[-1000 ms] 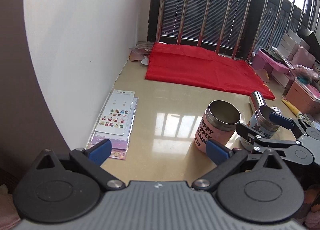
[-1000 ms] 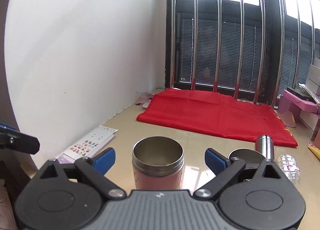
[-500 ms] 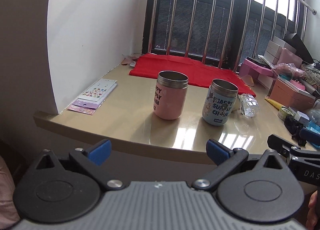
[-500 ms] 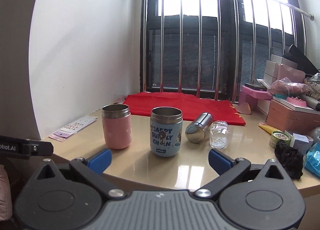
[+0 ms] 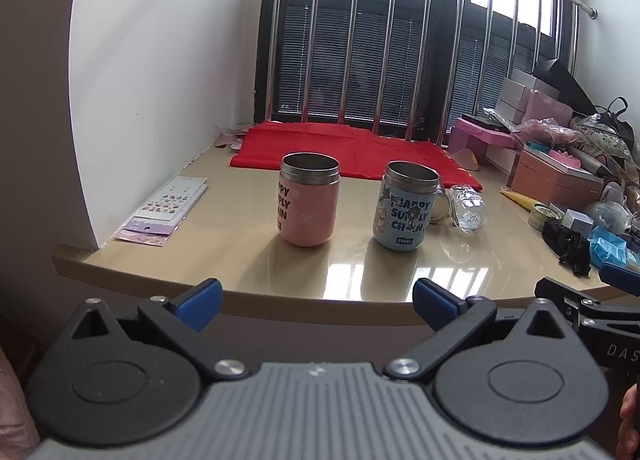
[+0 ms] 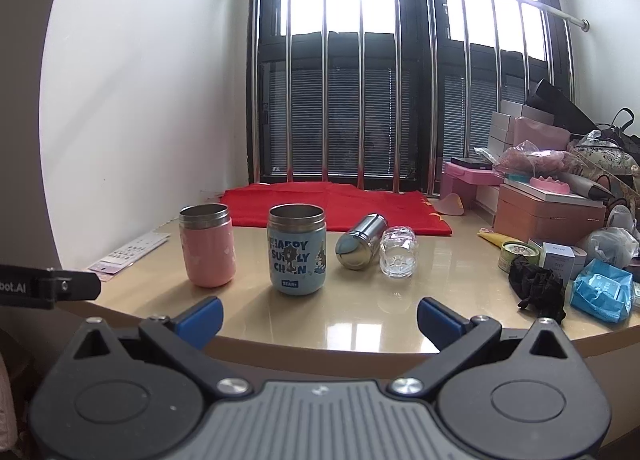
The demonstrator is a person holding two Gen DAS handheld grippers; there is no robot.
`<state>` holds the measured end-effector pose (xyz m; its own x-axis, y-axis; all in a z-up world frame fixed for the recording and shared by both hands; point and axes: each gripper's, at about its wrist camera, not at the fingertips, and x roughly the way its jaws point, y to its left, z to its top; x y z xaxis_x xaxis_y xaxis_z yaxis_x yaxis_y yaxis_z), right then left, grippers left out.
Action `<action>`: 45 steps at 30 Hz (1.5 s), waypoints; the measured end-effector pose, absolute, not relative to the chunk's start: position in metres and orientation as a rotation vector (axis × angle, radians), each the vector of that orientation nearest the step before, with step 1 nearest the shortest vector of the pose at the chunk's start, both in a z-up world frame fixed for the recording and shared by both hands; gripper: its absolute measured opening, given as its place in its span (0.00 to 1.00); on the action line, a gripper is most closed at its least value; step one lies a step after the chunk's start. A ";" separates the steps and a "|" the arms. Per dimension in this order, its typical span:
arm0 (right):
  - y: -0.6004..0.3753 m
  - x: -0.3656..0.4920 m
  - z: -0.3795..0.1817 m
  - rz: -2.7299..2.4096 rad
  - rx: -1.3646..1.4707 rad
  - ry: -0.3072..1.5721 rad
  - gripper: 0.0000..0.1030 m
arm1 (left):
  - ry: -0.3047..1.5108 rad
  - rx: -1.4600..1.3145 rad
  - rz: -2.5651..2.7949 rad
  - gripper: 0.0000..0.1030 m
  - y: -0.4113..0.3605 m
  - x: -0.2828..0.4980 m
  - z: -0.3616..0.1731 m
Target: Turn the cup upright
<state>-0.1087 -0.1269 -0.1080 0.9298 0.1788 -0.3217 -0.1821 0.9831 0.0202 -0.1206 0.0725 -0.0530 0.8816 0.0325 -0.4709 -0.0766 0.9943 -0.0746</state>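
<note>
A pink cup point(image 5: 309, 200) point(image 6: 207, 245) and a blue cup point(image 5: 406, 206) point(image 6: 297, 249) stand upright, mouths up, on the beige table point(image 5: 280, 272). Behind the blue cup a steel cup point(image 6: 361, 241) and a clear glass cup point(image 6: 399, 250) point(image 5: 467, 206) lie on their sides. My left gripper point(image 5: 316, 300) is open and empty, held off the table's front edge. My right gripper point(image 6: 319, 315) is open and empty, also in front of the edge. The right gripper's side shows at the right of the left wrist view point(image 5: 600, 300).
A red cloth point(image 6: 332, 207) lies at the back by the barred window. Sticker sheets point(image 5: 168, 204) lie by the left wall. Boxes, a small tin point(image 6: 518, 254), a black cloth point(image 6: 538, 290) and a blue packet point(image 6: 602, 291) crowd the right side.
Both grippers have pulled back from the cups to beyond the table's front edge. Both stay open and empty. The pink and blue cups stand unmoved.
</note>
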 end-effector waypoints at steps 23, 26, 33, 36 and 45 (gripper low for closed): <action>-0.127 -0.110 -0.105 0.165 -0.009 0.331 1.00 | 0.488 -0.096 0.025 1.00 0.069 -0.114 -0.051; -0.127 -0.110 -0.105 0.166 -0.010 0.332 1.00 | 0.488 -0.101 0.026 1.00 0.070 -0.113 -0.051; -0.127 -0.108 -0.105 0.169 -0.011 0.336 1.00 | 0.490 -0.105 0.023 1.00 0.071 -0.112 -0.051; -0.126 -0.107 -0.106 0.173 -0.015 0.340 1.00 | 0.490 -0.106 0.024 1.00 0.071 -0.112 -0.051; -0.127 -0.106 -0.107 0.177 -0.013 0.344 1.00 | 0.492 -0.109 0.021 1.00 0.070 -0.111 -0.051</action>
